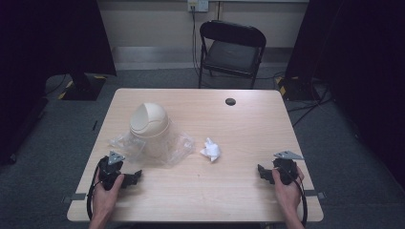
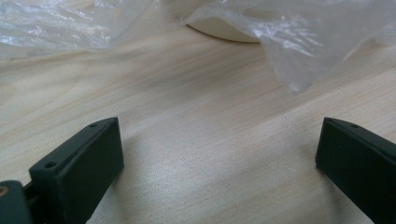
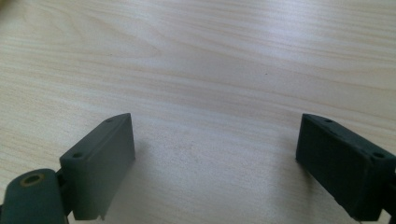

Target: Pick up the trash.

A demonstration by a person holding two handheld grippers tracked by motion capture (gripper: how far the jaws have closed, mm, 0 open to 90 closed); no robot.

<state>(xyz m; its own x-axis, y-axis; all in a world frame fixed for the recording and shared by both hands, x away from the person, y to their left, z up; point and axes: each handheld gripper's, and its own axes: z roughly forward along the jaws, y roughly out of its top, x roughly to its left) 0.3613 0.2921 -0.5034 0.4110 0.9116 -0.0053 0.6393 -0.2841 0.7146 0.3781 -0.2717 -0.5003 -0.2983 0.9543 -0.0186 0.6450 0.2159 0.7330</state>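
Observation:
A small beige bin with a domed swing lid (image 1: 150, 125) stands on the left half of the wooden table (image 1: 239, 124), on a crumpled clear plastic bag (image 1: 179, 148). A crumpled white paper ball (image 1: 210, 150) lies near the table's middle. My left gripper (image 1: 136, 177) rests on the table below the bin, held by a hand, its jaws wide apart over bare wood. In the left gripper view the plastic bag (image 2: 299, 42) and the bin's base (image 2: 224, 30) lie ahead of the open gripper (image 2: 219, 149). My right gripper (image 1: 261, 172) rests at the right, open, with bare wood between its fingers (image 3: 107, 158).
A black folding chair (image 1: 231, 50) stands beyond the table's far edge. A dark cable hole (image 1: 230, 101) sits near the far edge of the tabletop. Dark stands and cables flank the table on the floor.

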